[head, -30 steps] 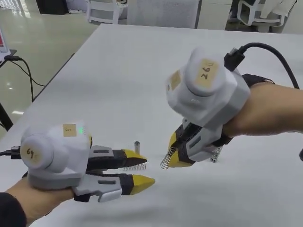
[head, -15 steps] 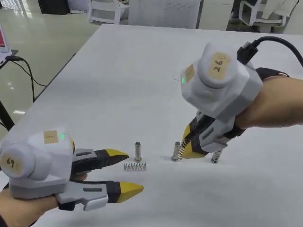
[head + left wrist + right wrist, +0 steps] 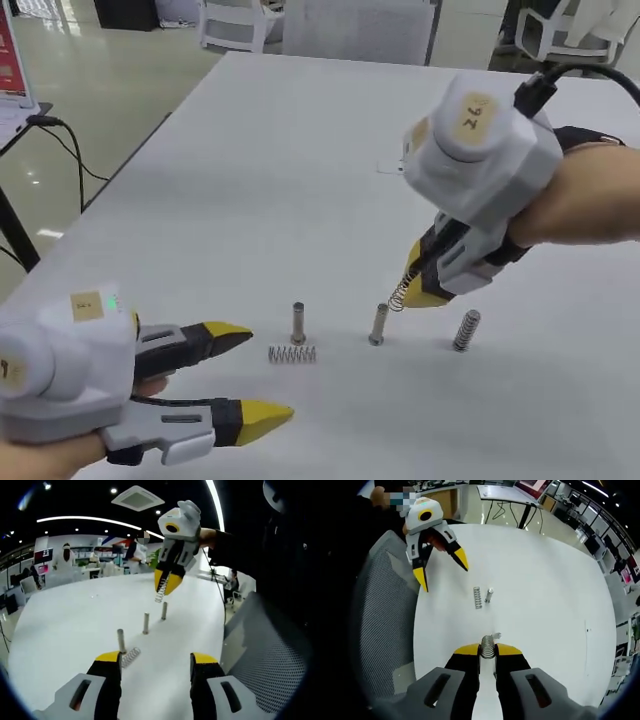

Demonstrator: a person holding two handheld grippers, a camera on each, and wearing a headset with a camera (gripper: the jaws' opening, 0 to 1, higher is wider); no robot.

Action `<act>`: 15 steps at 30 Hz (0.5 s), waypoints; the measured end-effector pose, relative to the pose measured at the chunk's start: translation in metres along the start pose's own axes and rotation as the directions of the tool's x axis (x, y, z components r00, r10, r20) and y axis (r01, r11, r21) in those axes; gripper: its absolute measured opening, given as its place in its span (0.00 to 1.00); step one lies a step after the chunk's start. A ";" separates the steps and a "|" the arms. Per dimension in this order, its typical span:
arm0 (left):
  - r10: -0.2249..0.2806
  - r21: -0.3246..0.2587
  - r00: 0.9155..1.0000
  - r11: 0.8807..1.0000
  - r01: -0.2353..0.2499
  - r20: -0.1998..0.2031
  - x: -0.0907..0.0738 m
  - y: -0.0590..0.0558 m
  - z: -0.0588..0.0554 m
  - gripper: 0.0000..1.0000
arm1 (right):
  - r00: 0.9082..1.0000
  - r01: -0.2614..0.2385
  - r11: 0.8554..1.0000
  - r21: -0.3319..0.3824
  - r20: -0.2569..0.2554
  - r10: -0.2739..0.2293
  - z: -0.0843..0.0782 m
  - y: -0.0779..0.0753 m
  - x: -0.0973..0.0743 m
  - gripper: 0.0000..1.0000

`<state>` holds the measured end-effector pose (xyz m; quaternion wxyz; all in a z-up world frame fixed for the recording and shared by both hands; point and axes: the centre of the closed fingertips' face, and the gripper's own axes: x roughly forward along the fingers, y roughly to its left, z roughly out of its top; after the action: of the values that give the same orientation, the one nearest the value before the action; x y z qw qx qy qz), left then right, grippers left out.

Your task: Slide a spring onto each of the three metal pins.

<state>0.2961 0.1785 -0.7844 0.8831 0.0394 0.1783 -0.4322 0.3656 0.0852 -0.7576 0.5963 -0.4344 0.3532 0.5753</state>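
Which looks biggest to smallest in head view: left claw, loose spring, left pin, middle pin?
1. left claw, though it's nearest the camera, which inflates it.
2. loose spring, marginally.
3. left pin and middle pin: alike, tied.

head view: high, looking down | gripper views: near, facing each other — both share pins (image 3: 146,622)

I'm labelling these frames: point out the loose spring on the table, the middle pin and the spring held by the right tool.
loose spring (image 3: 292,353), head view, middle coils.
middle pin (image 3: 378,323), head view, mid-shaft.
held spring (image 3: 402,295), head view, exposed lower coils.
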 end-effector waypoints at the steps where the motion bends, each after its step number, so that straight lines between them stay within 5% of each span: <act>1: 0.000 0.000 1.000 1.000 0.000 0.001 0.000 -0.001 0.000 0.50 | 1.000 0.000 1.000 0.002 -0.002 0.000 0.000 -0.001 0.002 0.08; 15: 0.005 -0.006 1.000 1.000 -0.005 0.015 0.001 -0.003 0.001 0.52 | 1.000 0.000 1.000 0.030 -0.031 0.001 -0.003 -0.015 0.025 0.08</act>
<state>0.2951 0.1757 -0.7833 0.8856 0.0339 0.1730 -0.4296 0.3826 0.0922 -0.7801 0.5969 -0.4343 0.3712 0.5633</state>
